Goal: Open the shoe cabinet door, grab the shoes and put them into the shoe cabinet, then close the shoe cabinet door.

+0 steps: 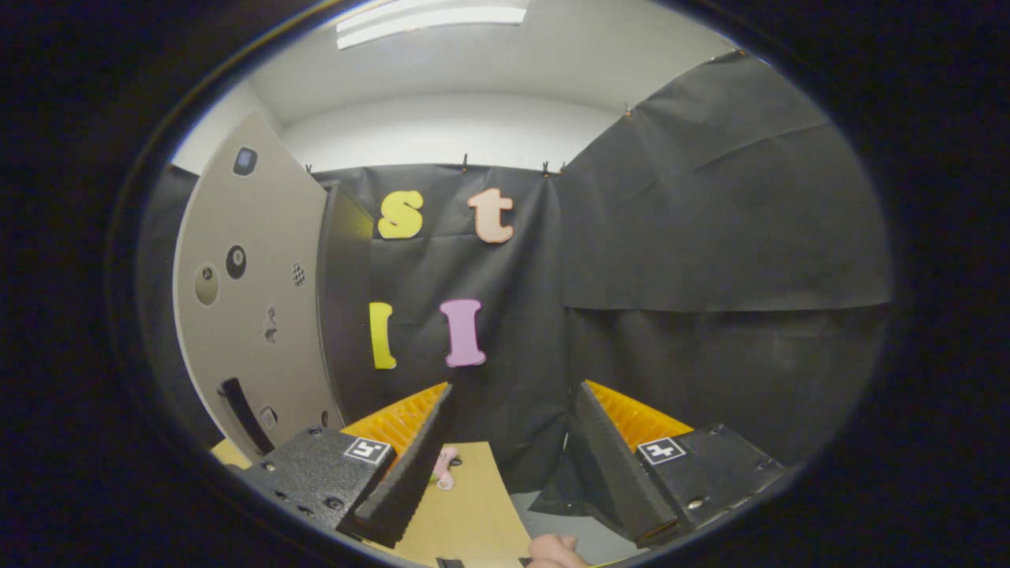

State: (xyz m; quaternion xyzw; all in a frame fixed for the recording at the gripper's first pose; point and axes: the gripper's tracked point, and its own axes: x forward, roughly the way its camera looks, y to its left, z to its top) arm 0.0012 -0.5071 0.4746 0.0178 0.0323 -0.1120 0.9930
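Recording booth, black cloth walls [710, 237], ceiling strip light [430, 20]

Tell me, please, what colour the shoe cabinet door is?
Light beige-grey, with a dark handle; the shoe cabinet door shows best in the gripper view.

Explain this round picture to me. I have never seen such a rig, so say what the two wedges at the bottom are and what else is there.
The camera rides on a hand-held two-finger gripper and looks forward along it. The two ridged wedges are its fingers; they stand apart, open, holding nothing. Below them lies a light wooden tabletop, with a small pink object beside the left finger; it is too small to identify. At the bottom, part of a person's hand shows. To the left stands the tall beige shoe cabinet door with a dark handle near its lower part. Black cloth forms the booth's walls.
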